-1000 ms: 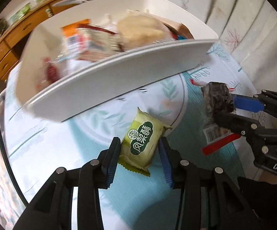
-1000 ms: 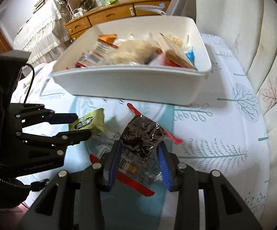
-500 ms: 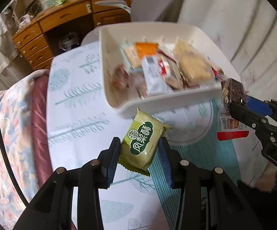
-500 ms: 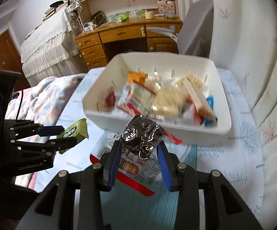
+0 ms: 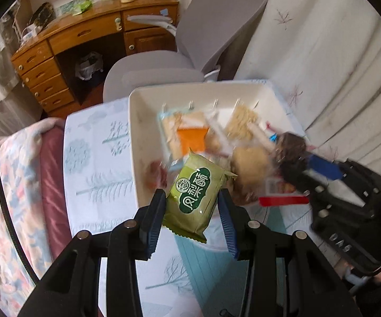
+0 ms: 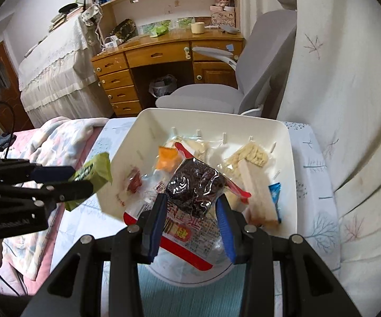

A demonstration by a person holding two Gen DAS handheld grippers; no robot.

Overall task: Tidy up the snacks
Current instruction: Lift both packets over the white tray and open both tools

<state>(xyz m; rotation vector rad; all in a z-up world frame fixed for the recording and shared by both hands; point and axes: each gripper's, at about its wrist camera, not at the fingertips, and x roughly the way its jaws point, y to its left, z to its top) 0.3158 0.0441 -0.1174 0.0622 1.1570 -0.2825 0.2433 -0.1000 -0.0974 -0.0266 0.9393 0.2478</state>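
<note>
Both grippers carry snacks above the white bin (image 6: 288, 163) on the bench: left gripper (image 5: 192, 206) fingers pinch a green pack (image 5: 194, 198), right gripper (image 6: 191, 208) fingers pinch a crinkly dark pack (image 6: 194, 187); next, seemingly, lowering each over a gap and letting go

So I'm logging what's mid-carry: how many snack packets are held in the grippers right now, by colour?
Green packet, in the left gripper: 1
Clear packet of dark snack, in the right gripper: 1
Total: 2
</note>
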